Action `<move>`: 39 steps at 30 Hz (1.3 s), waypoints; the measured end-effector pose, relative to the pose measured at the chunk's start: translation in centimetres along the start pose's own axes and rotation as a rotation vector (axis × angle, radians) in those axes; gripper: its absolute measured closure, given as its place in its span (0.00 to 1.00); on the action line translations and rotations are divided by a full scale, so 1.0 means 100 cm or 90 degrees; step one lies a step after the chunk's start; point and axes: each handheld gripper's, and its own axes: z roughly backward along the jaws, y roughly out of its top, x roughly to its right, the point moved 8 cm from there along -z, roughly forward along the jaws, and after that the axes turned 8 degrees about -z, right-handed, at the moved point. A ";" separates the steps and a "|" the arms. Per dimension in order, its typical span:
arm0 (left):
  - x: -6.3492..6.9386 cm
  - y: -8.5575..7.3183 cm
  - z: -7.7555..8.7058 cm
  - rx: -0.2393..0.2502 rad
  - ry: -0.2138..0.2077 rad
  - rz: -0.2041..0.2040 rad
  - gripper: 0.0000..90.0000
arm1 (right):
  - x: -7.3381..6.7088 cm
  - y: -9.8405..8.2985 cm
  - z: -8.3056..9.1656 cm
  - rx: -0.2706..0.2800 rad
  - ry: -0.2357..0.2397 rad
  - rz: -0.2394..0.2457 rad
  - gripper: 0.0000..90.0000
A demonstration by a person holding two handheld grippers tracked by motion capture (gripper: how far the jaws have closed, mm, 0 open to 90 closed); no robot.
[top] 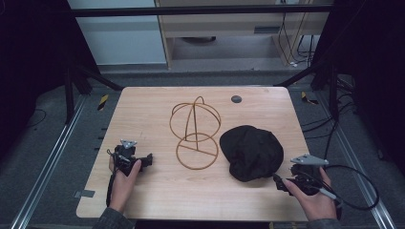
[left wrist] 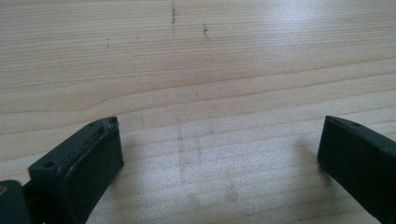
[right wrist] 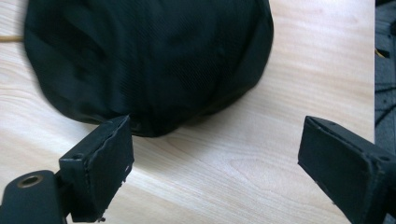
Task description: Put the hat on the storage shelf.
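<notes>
A black cap is seen lying flat on the right half of the wooden table, crown up. Its long axis is seen to run from the far left to the near right, its narrower near end being turned toward the right gripper. In the right gripper view the cap is shown just ahead of the jaws, its near edge just past the tip of one jaw; whether they touch cannot be told. The right gripper is held released, jaws spread wide, with only bare wood between them.

Just left of the cap, a wire hat stand is placed: a flat ring on the table with a rounded cage of hoops rising behind it. Nothing is placed between the right gripper and the cap.

The left gripper is held low near the left edge, well apart from the stand, pointed toward the centre. Its jaws are likewise spread, over empty grain.

A small dark round disc is set near the far edge. The table is surrounded by grey carpet, black frame bars and trailing cables.
</notes>
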 end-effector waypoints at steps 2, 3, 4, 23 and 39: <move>0.001 0.000 0.000 0.000 0.000 0.003 0.00 | -0.003 0.006 0.007 -0.003 0.009 0.009 0.11; 0.001 0.000 0.000 0.000 0.001 0.003 0.00 | -0.005 0.011 0.011 -0.002 0.012 0.015 0.11; 0.001 0.000 0.000 0.000 0.001 0.004 0.00 | -0.008 0.015 0.013 -0.004 0.019 0.019 0.11; 0.002 0.000 0.000 0.000 0.003 0.005 0.00 | -0.050 0.092 -0.017 -0.049 0.054 0.061 0.06; 0.003 0.000 0.000 -0.001 0.002 0.003 0.00 | -0.046 0.092 -0.049 -0.105 0.054 0.060 0.04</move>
